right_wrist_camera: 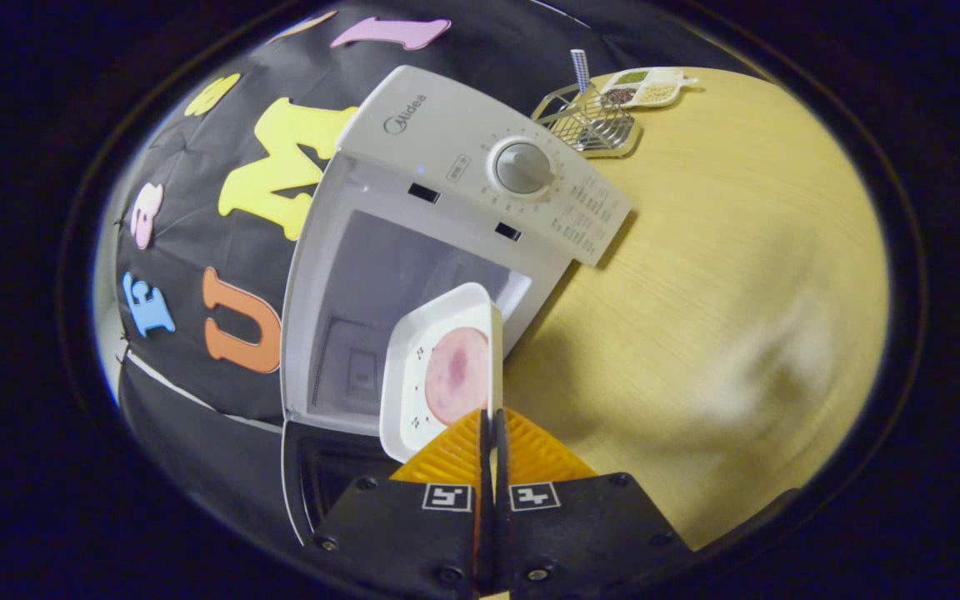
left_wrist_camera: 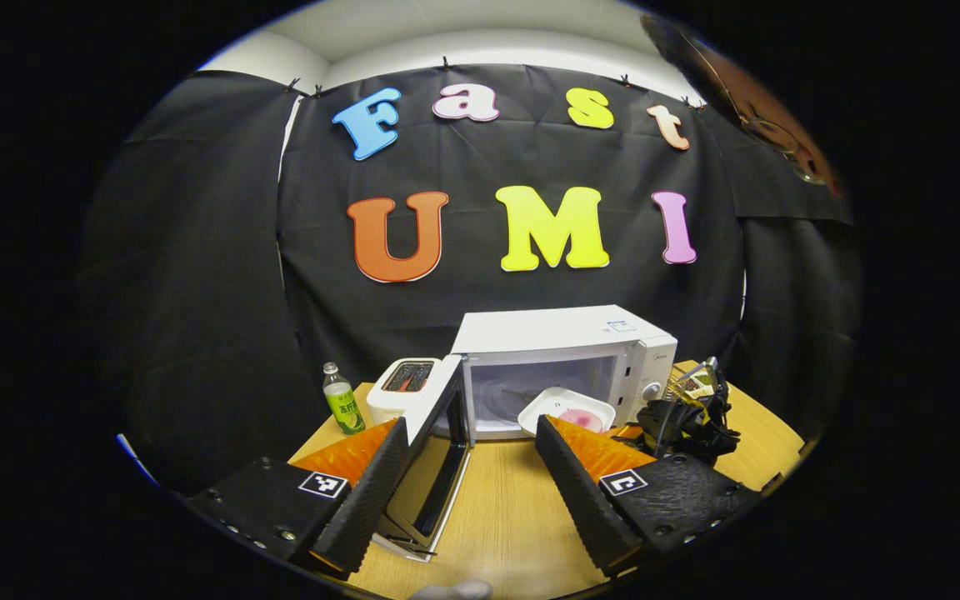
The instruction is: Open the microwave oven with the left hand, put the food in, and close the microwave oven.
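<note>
Taking the microwave oven (left_wrist_camera: 563, 367) as the landmark and moving from its left: in the left gripper view a green-labelled bottle (left_wrist_camera: 342, 400) stands farthest out on the wooden table (left_wrist_camera: 505, 517), then a white toaster (left_wrist_camera: 401, 390) just beside the oven's left wall, then the oven door (left_wrist_camera: 438, 433), swung wide open on its left-hand hinge toward the camera. The left gripper (left_wrist_camera: 467, 467) hangs in front of the oven with its fingers spread wide and nothing between them, the open door's edge showing in the gap. At the mouth of the cavity sits the food — a pink round slice on a white square dish (left_wrist_camera: 567, 408) — held by the right gripper (left_wrist_camera: 680, 421), which shows as a dark mass just right of the opening. In the right gripper view the right gripper (right_wrist_camera: 492, 442) is pinched together on the near rim of the dish (right_wrist_camera: 442, 367), gripping it by the edge alone, with the dish partly over the oven's sill. That thin edge grip is the risk: the dish could tip or pivot in the fingers and shed the food, or its far corner could catch the cavity frame on the way in. Right of the oven, a wire rack (right_wrist_camera: 588, 125) and a small sectioned tray (right_wrist_camera: 647, 86) stand near the control knob (right_wrist_camera: 522, 167). Whether the dish's underside already rests on the cavity floor I cannot tell — the dish itself hides it, and the turntable inside is too dim to make out.
</note>
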Action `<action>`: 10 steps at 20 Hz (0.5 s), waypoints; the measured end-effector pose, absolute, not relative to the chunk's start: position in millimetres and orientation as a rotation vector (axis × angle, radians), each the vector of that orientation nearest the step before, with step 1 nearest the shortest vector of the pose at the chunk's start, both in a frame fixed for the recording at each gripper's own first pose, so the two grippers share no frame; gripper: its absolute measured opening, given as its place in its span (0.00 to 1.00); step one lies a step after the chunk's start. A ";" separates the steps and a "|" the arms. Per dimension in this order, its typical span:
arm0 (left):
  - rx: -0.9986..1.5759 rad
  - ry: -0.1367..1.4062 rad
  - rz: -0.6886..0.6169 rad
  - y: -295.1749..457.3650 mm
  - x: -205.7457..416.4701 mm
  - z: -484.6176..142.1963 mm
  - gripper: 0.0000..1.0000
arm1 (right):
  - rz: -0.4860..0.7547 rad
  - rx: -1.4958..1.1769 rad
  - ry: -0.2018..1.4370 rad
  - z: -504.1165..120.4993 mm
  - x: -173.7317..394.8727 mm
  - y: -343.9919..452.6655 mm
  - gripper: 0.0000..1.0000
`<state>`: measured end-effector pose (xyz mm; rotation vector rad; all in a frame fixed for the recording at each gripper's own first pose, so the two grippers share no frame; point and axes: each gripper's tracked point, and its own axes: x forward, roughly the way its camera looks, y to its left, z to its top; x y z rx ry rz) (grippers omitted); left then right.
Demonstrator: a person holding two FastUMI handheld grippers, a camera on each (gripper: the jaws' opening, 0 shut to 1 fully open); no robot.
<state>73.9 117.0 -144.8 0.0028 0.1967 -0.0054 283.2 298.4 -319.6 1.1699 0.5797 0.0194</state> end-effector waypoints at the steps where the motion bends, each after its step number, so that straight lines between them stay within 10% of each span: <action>1: 0.002 0.202 0.004 120.3 73.9 -148.9 0.94 | 0.019 1.179 0.563 -318.7 290.9 308.8 0.04; 10: 0.058 0.186 0.075 141.2 71.4 -156.8 0.94 | -0.203 1.281 0.452 -336.5 365.2 339.0 0.04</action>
